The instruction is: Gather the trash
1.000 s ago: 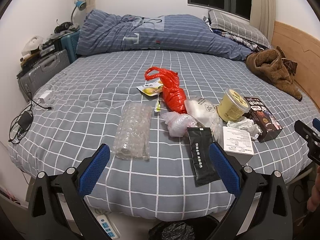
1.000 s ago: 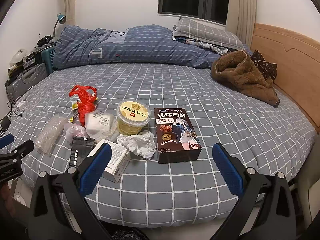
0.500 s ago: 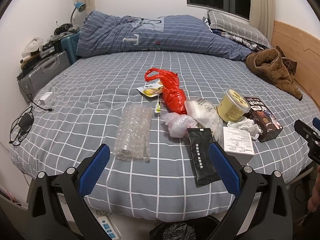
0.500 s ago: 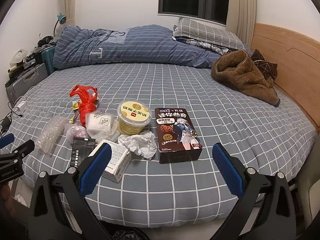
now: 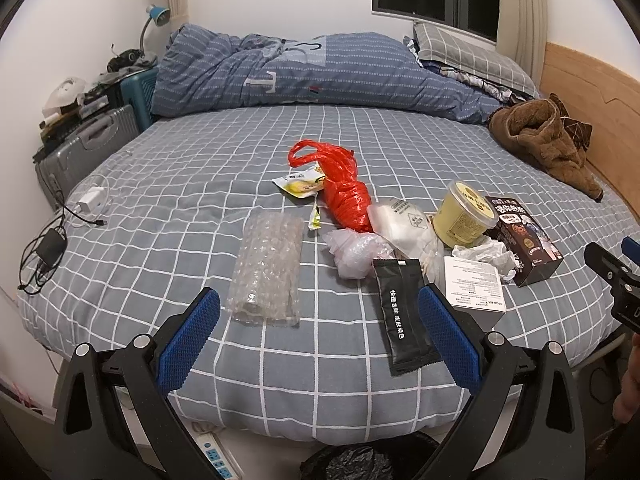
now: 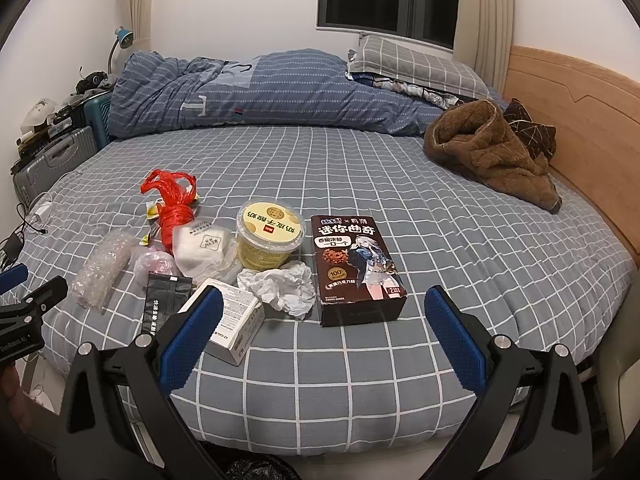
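Nine or so pieces of trash lie bunched on the grey checked bed, and nothing has been lifted yet. Both claws stand wide apart and empty: the left gripper hangs at the bottom of its frame over the near edge of the bed, the right gripper likewise in its own view. In the left view the bubble wrap lies just above the left-hand blue pad, a little apart from the rest, and the black sachet lies lower centre-right, its far end touching the clear crumpled plastic. The white carton sits at the lower left of the right view, half behind that gripper's left finger, with the crumpled tissue and cookie box just right of it. A black-lined bin shows at the bottom edge. My judgement is to start with the nearest outliers: take the bubble wrap across its narrow width so it folds rather than slips, and pinch the sachet at its near end. The yellow tub looks wide, so grip its rim.
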